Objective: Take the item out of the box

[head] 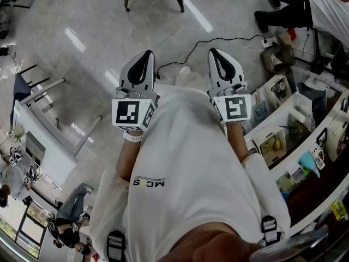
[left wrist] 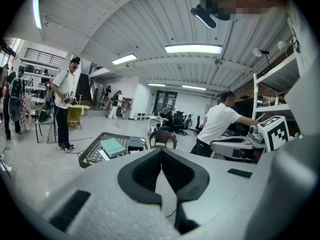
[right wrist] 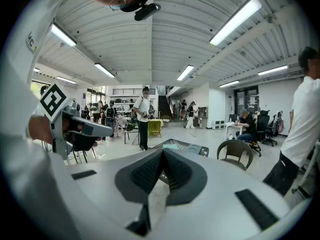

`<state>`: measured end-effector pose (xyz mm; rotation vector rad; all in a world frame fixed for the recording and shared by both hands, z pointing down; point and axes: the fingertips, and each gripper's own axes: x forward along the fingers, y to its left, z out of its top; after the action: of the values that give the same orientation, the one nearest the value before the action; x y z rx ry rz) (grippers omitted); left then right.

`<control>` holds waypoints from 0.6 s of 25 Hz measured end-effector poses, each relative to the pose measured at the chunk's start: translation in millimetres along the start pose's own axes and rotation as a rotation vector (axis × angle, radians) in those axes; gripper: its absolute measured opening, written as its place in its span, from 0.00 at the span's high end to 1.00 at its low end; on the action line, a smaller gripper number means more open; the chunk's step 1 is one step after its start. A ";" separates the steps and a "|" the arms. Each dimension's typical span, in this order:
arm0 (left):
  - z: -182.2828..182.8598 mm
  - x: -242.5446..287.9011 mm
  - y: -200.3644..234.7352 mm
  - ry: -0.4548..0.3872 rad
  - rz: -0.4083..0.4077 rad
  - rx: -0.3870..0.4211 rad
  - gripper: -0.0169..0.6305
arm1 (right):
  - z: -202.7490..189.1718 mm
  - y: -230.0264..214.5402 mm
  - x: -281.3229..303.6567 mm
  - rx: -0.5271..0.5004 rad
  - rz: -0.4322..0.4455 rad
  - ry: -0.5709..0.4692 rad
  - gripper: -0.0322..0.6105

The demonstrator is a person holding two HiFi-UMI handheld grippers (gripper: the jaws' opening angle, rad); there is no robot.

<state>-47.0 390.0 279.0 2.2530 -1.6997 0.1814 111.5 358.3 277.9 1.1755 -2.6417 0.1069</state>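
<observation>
I hold both grippers side by side at chest height, pointing out over the grey floor. In the head view my left gripper [head: 146,58] and right gripper [head: 216,54] each have their jaws pressed together with nothing between them. The left gripper view shows its black pads closed [left wrist: 161,153], and the right gripper view shows the same [right wrist: 162,153]. Ahead stands a low black mesh table [left wrist: 95,154] carrying a flat teal item [left wrist: 113,146] and a black item [left wrist: 135,144]. I see no box that I can name for sure.
Shelves crowded with small boxes [head: 283,130] run along my right. A white desk [head: 43,141] stands at my left. A black cable [head: 218,40] lies on the floor ahead. A wicker chair [right wrist: 249,154] and several people stand farther off.
</observation>
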 end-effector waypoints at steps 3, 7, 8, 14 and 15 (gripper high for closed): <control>7.7 -6.6 17.5 -0.003 -0.019 0.014 0.93 | 5.1 9.5 10.1 -0.010 -0.040 0.003 0.93; 18.1 -20.4 45.2 0.009 -0.064 0.043 0.93 | 7.4 32.6 25.1 0.035 -0.094 0.005 0.93; 20.2 -25.0 54.3 0.010 -0.076 0.050 0.93 | 8.4 40.6 29.3 0.058 -0.109 -0.001 0.93; 19.0 -47.4 111.0 0.022 -0.139 0.040 0.93 | 21.6 82.8 54.0 0.113 -0.209 -0.008 0.92; 19.1 -49.9 118.7 0.022 -0.153 0.035 0.93 | 24.8 89.4 56.7 0.107 -0.225 -0.006 0.92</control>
<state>-176.2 400.3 267.0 2.3853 -1.5166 0.2012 4.0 373.4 271.3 1.5004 -2.5145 0.2057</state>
